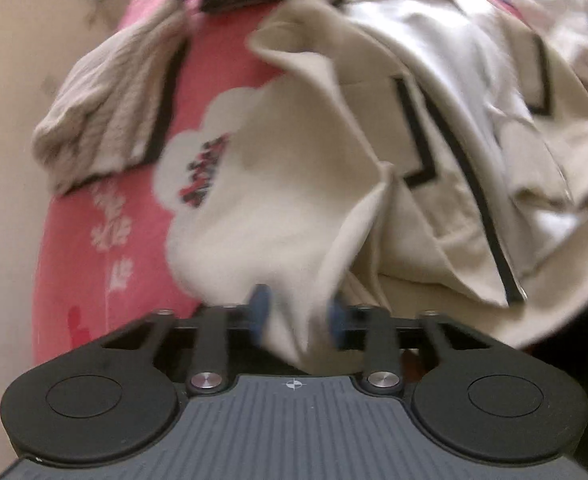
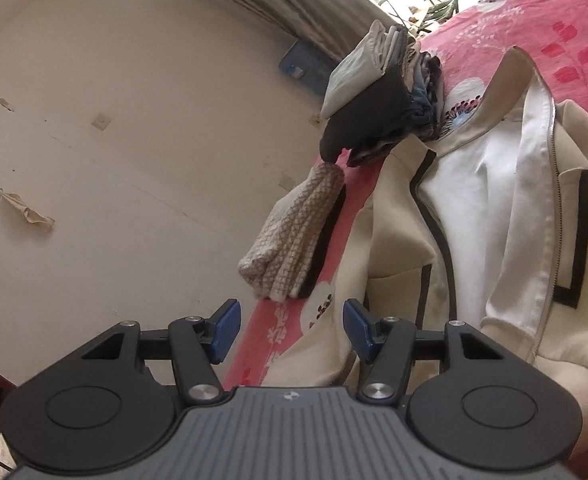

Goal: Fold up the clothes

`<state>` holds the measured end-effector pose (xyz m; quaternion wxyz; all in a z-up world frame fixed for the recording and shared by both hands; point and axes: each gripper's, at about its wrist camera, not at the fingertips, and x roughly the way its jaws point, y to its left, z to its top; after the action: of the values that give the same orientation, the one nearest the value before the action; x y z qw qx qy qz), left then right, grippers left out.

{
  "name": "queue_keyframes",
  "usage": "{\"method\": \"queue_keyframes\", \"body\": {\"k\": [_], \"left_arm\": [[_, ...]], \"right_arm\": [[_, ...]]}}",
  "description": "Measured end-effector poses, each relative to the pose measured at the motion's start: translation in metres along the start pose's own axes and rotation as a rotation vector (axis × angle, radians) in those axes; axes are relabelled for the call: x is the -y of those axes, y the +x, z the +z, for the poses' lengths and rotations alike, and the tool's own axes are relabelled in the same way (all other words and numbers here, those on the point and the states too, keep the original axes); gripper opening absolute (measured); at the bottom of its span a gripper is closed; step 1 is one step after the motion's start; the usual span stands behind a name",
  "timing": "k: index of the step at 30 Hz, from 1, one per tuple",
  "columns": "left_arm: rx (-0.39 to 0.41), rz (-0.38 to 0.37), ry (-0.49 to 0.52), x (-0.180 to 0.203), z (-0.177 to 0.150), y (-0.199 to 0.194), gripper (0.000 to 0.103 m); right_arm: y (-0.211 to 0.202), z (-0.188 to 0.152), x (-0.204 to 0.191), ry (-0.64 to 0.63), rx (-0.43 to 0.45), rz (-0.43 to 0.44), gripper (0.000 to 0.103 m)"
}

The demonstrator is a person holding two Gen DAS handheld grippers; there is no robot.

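Note:
A cream jacket (image 1: 434,152) with black trim and white lining lies crumpled on a pink patterned bedspread (image 1: 94,248). My left gripper (image 1: 298,314) is shut on a fold of the jacket's cream cloth, which rises between the blue pads (image 1: 260,300). In the right wrist view the same jacket (image 2: 494,208) lies open with its zipper showing. My right gripper (image 2: 292,330) hangs open over the jacket's lower left edge, with nothing between its fingers. The left wrist view is blurred.
A folded beige knit garment (image 2: 294,236) lies at the bedspread's (image 2: 514,20) left edge. Behind it stands a stack of folded clothes (image 2: 382,96) in dark and grey cloth. A pale wall (image 2: 114,140) runs along the left side.

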<state>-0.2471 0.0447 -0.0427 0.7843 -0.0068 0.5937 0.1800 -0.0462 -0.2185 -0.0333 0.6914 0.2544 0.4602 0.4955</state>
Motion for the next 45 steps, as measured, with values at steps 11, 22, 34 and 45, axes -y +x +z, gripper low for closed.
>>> {"method": "queue_keyframes", "body": {"k": [11, 22, 34, 45], "left_arm": [[0.394, 0.142, -0.360, -0.164, 0.089, -0.116, 0.005], [0.393, 0.097, -0.270, -0.296, 0.190, -0.077, 0.005], [0.184, 0.072, -0.194, -0.354, 0.190, 0.024, 0.040], [0.094, -0.168, -0.410, -0.419, 0.203, 0.014, 0.050]], "right_arm": [[0.021, -0.013, 0.007, 0.025, -0.037, -0.032, 0.061], [0.083, -0.017, -0.033, 0.116, -0.020, -0.187, 0.060], [0.152, -0.022, -0.024, 0.201, -0.106, -0.321, 0.060], [0.139, 0.022, 0.005, 0.242, -0.019, -0.300, 0.061]]}}
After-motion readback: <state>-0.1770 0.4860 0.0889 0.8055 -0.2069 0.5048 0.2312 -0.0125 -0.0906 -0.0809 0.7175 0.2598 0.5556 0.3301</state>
